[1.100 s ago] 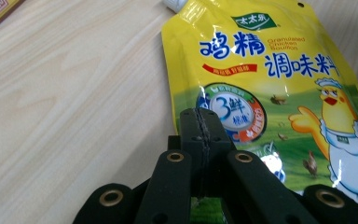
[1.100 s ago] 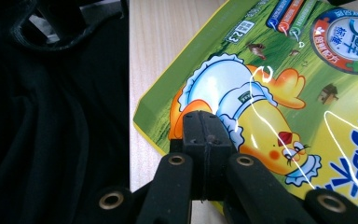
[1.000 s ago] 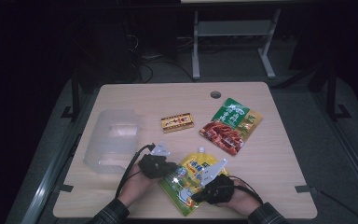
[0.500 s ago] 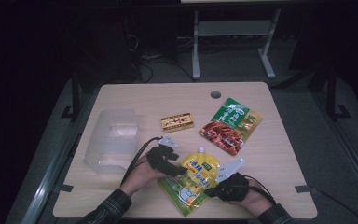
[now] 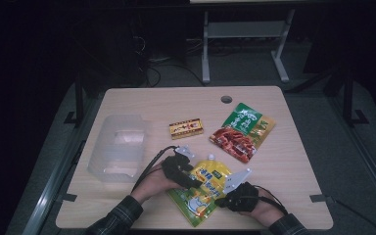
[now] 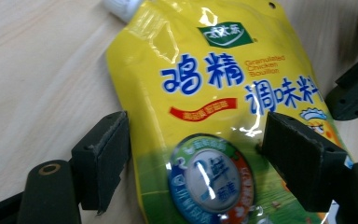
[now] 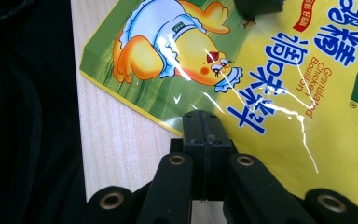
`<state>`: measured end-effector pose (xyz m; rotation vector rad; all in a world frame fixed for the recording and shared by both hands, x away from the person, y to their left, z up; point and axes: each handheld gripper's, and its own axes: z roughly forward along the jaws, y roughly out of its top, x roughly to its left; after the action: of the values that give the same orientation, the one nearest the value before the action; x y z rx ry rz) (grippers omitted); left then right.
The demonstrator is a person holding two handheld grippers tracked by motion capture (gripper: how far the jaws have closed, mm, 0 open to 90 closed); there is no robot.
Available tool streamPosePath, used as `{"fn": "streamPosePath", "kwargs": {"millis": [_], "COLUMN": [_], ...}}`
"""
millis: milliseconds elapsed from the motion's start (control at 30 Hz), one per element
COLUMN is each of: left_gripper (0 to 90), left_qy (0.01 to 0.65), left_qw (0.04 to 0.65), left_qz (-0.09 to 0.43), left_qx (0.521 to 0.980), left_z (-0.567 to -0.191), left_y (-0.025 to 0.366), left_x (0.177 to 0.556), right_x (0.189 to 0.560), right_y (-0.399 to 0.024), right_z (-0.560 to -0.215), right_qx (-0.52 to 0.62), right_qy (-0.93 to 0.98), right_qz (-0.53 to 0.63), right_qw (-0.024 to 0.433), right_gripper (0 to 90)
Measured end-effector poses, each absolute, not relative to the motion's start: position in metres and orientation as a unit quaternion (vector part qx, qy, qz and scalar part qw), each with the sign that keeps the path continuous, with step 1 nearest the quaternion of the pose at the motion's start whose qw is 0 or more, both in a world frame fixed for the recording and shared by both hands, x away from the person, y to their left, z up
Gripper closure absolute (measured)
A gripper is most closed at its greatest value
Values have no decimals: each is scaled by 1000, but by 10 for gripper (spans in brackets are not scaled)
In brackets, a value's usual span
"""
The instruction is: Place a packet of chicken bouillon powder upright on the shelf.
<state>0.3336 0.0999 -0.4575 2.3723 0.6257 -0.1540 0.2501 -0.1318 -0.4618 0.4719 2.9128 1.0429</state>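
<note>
A glossy yellow and green stand-up pouch of granulated chicken bouillon (image 5: 201,185), printed with a cartoon chick and fitted with a white spout at its top, lies flat on the pale wooden counter (image 5: 293,161) near the edge where the person sits. It rests at a slant, spout end pointing away from the person.

The left claw (image 5: 192,180) is over the upper left part of the pouch. Its jaws have just been opening, and in the left gripper view they stand spread, one black pad (image 6: 103,154) off the pouch's edge over bare wood and the other (image 6: 303,161) above the printed front; neither pad presses on the pouch, which lies between them.

The right claw (image 5: 222,200) is at the pouch's right edge, towards its lower end. In the right gripper view its jaws are pressed together, tips meeting at the yellow border of the pouch (image 7: 261,93); whether the film edge is pinched between them cannot be told.

Farther back on the counter, a clear plastic tub (image 5: 117,146) sits to the left, a small flat red and yellow box (image 5: 186,129) lies in the middle, and a green and red food packet (image 5: 242,131) lies to the right, all well apart from the pouch.
</note>
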Motion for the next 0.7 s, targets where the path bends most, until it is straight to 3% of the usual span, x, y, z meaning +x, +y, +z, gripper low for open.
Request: {"fn": "streamPosePath", "kwargs": {"millis": [200,300,567,700], "left_gripper": [302,435,615,776], "left_qy": [242,244,245,237], "left_qw": [347,354,359,365], "left_qz": [-87,-104,-119,-111], "left_qx": [902,897,893,893], "left_z": [-458,-459,-460,-458], "left_y": [97,98,102,103], "left_x": [331,332,336,334], "right_x": [250,249,250,251], "right_y": [-130,-128,-128,-129], "right_z": [-462,-462,-462,-462], "right_qx": [149,147,146,142], "right_qy": [930,932,931,932], "right_qz": [335,333,334,335], "right_qw": [3,2,2,2], "right_gripper": [900,900,900,900]}}
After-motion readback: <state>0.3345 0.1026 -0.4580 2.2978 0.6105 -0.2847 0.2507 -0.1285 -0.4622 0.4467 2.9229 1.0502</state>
